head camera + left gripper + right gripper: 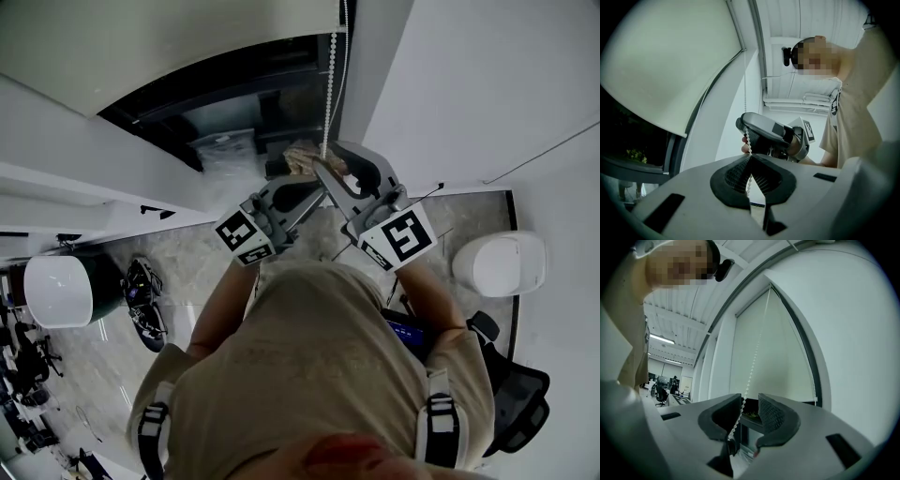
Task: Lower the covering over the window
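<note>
Your left gripper (750,158) is clamping the bead chain (330,84); your right gripper (750,405) is holding its jaws apart around it. The blind (670,65) is hanging part-lowered above seemingly marbled floor (183,272).

Marbled floor (187,274) with black office chair (514,396)

grippers: 2, left gripper (749,165), right gripper (749,412)
marker cubes (398,236): 2
roller blind (783,357): 1
window (225,103): 1
bead chain (756,347): 1, hanging strands 2
person (319,366): 1
white rounded objects (499,264) on floor: 2
office chair (517,396): 1
</note>
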### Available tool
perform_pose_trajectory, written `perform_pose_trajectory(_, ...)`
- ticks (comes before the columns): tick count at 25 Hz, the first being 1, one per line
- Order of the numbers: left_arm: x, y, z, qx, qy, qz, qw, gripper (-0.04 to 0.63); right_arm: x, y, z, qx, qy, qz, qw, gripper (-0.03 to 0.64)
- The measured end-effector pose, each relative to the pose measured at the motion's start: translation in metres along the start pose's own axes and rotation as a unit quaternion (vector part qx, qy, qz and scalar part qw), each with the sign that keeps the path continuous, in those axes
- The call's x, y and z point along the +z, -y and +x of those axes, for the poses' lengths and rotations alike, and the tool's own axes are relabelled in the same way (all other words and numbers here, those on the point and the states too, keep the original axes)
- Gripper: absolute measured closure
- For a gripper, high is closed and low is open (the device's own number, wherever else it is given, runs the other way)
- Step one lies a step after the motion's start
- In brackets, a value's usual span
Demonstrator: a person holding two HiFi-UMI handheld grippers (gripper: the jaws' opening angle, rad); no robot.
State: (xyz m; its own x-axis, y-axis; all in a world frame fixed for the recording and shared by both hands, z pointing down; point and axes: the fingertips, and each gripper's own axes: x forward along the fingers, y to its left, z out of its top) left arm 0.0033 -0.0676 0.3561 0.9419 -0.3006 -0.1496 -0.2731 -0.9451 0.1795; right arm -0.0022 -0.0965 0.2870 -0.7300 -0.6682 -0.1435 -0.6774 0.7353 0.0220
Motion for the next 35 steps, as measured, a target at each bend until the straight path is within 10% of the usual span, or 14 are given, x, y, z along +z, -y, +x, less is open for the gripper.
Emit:
perform_pose_trajectory(9,-0.003,0.002,-0.007,-0.018,-0.012,0.016,0.9996,0.573,-0.004,-0.004,-0.009,0.027,-0.003,0.053,0.998,0.606)
perform_pose_trajectory(11,0.005,-0.017,-0.024,-0.016,0.004,0.006,0.9998,0.448,-0.026,-0.004,-0.006,0.028,-0.045,0.037,0.998,0.607)
perform_pose_trajectory(15,0.057,-0.028,-0.02,-0.022,0.045,0.013,0.9986,0.443,-0.067,-0.014,-0.003,0.048,-0.096,0.065,0.992,0.607)
perform_pose_trajectory(24,0.069,-0.011,0.017,-0.031,0.034,0.054,0.9975,0.569,-0.058,-0.022,-0.017,0.047,-0.048,0.053,0.996,0.606)
perform_pose_trajectory(27,0.05,-0.015,0.011,-0.009,0.005,0.077,0.997,0.571,-0.032,-0.006,-0.028,0.038,0.022,0.081,0.996,0.456)
perform_pose_trajectory(32,-0.006,0.001,0.01,-0.019,-0.032,0.03,0.9989,0.571,-0.01,-0.001,-0.016,0.032,0.023,0.046,0.998,0.467)
perform_pose_trajectory(35,-0.009,0.008,0.01,-0.018,-0.023,0.02,0.9994,0.571,-0.008,-0.008,-0.009,0.035,0.017,0.024,0.999,0.593)
